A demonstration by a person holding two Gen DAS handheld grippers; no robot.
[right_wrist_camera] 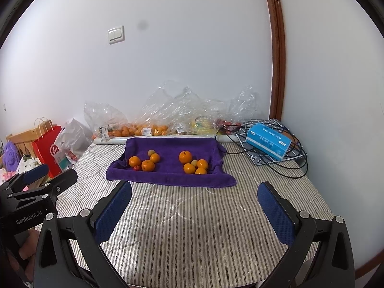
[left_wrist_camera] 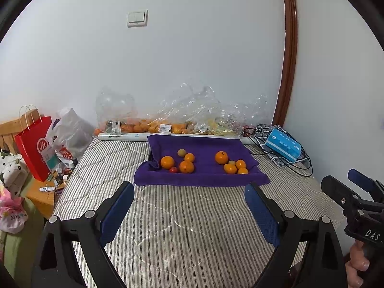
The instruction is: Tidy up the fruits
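A purple towel (left_wrist_camera: 204, 148) (right_wrist_camera: 168, 147) lies spread at the far end of the striped bed. On it sit two groups of fruit. The left group (left_wrist_camera: 178, 162) (right_wrist_camera: 144, 162) has three oranges, a small red fruit (left_wrist_camera: 173, 169) and a pale round fruit (left_wrist_camera: 181, 152). The right group (left_wrist_camera: 231, 164) (right_wrist_camera: 194, 164) has several oranges and a small pale fruit. My left gripper (left_wrist_camera: 189, 193) hangs open over the bed, short of the towel, with nothing between its fingers. My right gripper (right_wrist_camera: 195, 193) is likewise open and empty; it also shows at the right edge of the left wrist view (left_wrist_camera: 345, 180).
Clear plastic bags (left_wrist_camera: 168, 120) (right_wrist_camera: 156, 122) with more oranges and other fruit lie along the wall behind the towel. A blue box (left_wrist_camera: 283, 147) (right_wrist_camera: 267, 141) rests on black cables at the right. A red paper bag (left_wrist_camera: 36, 146) and clutter stand left of the bed.
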